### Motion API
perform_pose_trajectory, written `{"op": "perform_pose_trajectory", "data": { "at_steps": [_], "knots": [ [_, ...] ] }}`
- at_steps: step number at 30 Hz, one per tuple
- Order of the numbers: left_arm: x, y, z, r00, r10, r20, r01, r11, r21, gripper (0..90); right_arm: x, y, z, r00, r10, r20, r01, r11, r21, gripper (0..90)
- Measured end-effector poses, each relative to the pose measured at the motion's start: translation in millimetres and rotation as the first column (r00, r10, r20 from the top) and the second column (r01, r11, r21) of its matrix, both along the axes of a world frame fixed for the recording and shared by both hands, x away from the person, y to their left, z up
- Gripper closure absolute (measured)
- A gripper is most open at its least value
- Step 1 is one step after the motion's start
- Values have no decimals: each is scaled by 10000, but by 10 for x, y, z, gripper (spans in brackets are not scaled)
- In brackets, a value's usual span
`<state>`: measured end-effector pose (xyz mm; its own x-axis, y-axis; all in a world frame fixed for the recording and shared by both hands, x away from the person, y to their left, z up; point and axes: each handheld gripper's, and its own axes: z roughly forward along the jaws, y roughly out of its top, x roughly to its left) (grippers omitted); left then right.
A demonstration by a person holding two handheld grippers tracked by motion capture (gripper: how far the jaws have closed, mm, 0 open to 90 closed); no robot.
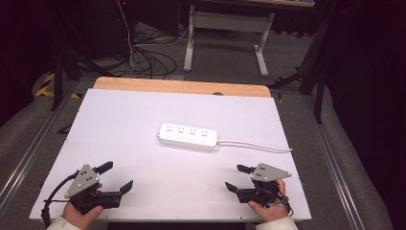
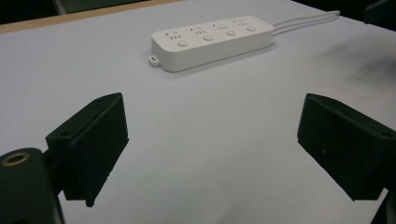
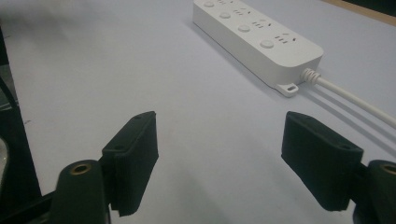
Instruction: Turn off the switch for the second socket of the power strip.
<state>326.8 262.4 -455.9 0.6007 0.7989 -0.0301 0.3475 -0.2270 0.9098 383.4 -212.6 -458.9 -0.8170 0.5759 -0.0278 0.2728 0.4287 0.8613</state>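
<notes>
A white power strip (image 1: pixel 188 136) lies in the middle of the white table, its white cable (image 1: pixel 256 144) running off to the right. The strip (image 2: pixel 212 41) sits ahead of the left gripper's jaws, and the strip (image 3: pixel 256 39) lies ahead and to the right of the right gripper's jaws, cable (image 3: pixel 355 100) trailing right. My left gripper (image 1: pixel 115 177) rests near the front left edge, open, nothing between its jaws. My right gripper (image 1: pixel 238 177) rests near the front right edge, open and empty too. Both point toward the table's middle, well short of the strip.
The white sheet (image 1: pixel 119 124) covers a wooden tabletop (image 1: pixel 182 86) whose far edge shows. Beyond it stand a desk frame (image 1: pixel 227 28) and floor cables (image 1: pixel 143 57). Metal rails (image 1: pixel 28 153) run along both sides of the table.
</notes>
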Motion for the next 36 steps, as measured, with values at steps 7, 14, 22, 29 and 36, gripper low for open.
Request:
{"op": "perform_pose_trajectory", "data": {
  "at_steps": [7, 14, 22, 29, 36],
  "knots": [
    [-10, -18, 0, 9996, 81, 286, -103, 9968, 794, 94, -18, -1, 19, 9998, 96, 193, -96, 10000, 3, 319],
    [-22, -25, 15, 9994, 15, 334, -40, 9972, 753, 93, -25, 1, 32, 9994, -2, 359, 2, 10000, 2, 336],
    [1, 43, 14, 9995, 268, 178, -272, 9995, 176, 94, -24, 15, 9, 9975, -12, 713, 13, 10000, -16, 422],
    [-11, 20, 18, 9985, 344, 431, -366, 9980, 507, 94, 15, 93, 88, 9981, 143, 603, -121, 9993, -356, 470],
    [-6, 27, 19, 9983, 362, 457, -390, 9974, 613, 94, 114, 190, 211, 9988, 322, 358, -304, 9983, -487, 520]
  ]
}}
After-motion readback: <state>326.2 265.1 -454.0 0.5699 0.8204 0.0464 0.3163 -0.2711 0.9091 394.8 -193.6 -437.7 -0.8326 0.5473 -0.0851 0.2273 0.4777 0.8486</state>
